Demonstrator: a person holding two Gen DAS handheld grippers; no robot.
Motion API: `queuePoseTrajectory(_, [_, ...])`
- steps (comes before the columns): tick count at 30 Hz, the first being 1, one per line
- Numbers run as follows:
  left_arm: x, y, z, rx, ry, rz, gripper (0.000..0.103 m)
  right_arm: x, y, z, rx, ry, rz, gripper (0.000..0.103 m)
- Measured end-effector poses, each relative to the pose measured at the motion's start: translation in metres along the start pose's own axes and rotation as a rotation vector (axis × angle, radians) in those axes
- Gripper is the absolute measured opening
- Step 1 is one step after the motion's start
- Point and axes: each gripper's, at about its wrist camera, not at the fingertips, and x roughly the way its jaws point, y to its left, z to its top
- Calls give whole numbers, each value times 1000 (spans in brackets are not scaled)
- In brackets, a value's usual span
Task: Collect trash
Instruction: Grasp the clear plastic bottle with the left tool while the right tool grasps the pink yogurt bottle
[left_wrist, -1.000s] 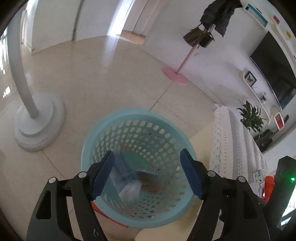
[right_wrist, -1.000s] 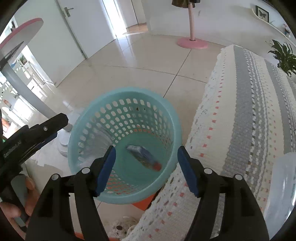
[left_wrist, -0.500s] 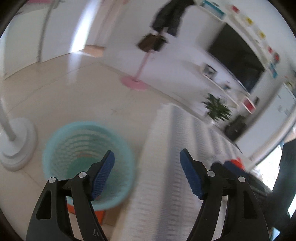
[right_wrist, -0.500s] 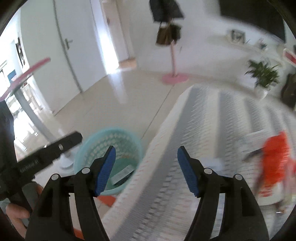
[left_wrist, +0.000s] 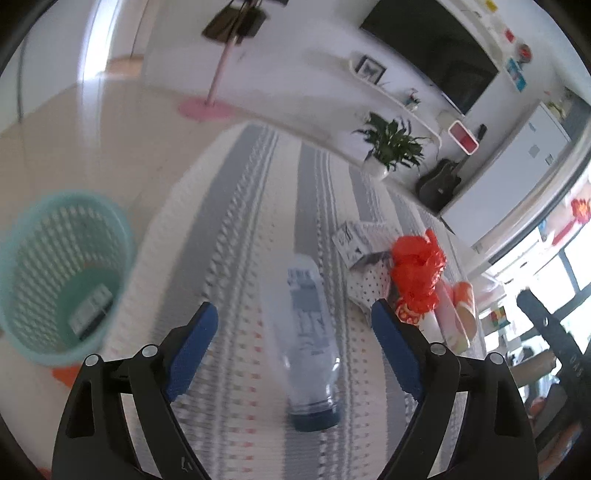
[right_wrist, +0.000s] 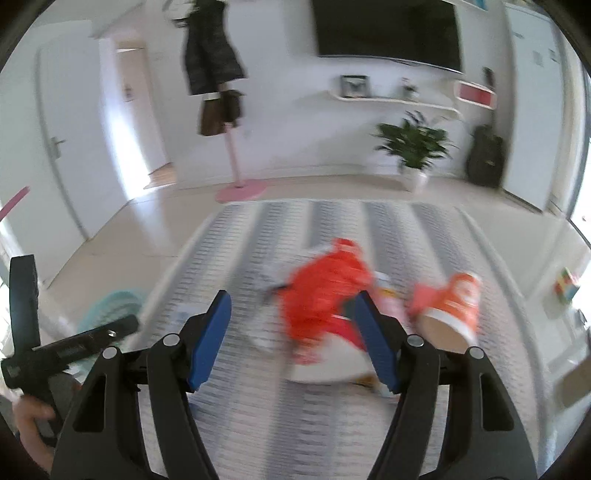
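Observation:
A clear plastic bottle (left_wrist: 308, 332) with a dark cap lies on the striped cloth of the table (left_wrist: 236, 229), between the fingers of my open, empty left gripper (left_wrist: 291, 347). A crumpled red plastic bag (left_wrist: 417, 273) lies beyond it, next to a white carton (left_wrist: 354, 240) and an orange paper cup (left_wrist: 463, 314). The teal trash basket (left_wrist: 22, 236) stands on the floor at the left with a wrapper inside. My right gripper (right_wrist: 291, 332) is open and empty, facing the red bag (right_wrist: 325, 288) and the orange cup (right_wrist: 454, 314); this view is blurred.
A potted plant (right_wrist: 415, 147), a pink coat stand (right_wrist: 236, 155) and a wall TV (right_wrist: 388, 29) stand beyond the table. A dotted white sheet (left_wrist: 369, 288) lies under the red bag. The left gripper's body (right_wrist: 66, 347) shows at the left edge of the right wrist view.
Both grippers have swung right, away from above the teal basket to over the table. The dropped wrapper stays in the basket. The bottle and red bag have come into view.

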Motion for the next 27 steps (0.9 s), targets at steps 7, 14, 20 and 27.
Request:
queuePoseTrajectory(7, [53,-26,-8,66,97,105,81,22,-74,-19,74,65,-89,59])
queuePoseTrajectory(14, [83,-30,-11,76,162,168,72,68,-95,-32,96,172,-68,51])
queuePoseTrajectory(20, [96,-27,-13,91,190,186,59,91,-96,-32,124,215,-37,51])
queuePoseTrajectory(27, [99,-32,-13,136,182,189,56,118,-97,-30,116,276,-70,51])
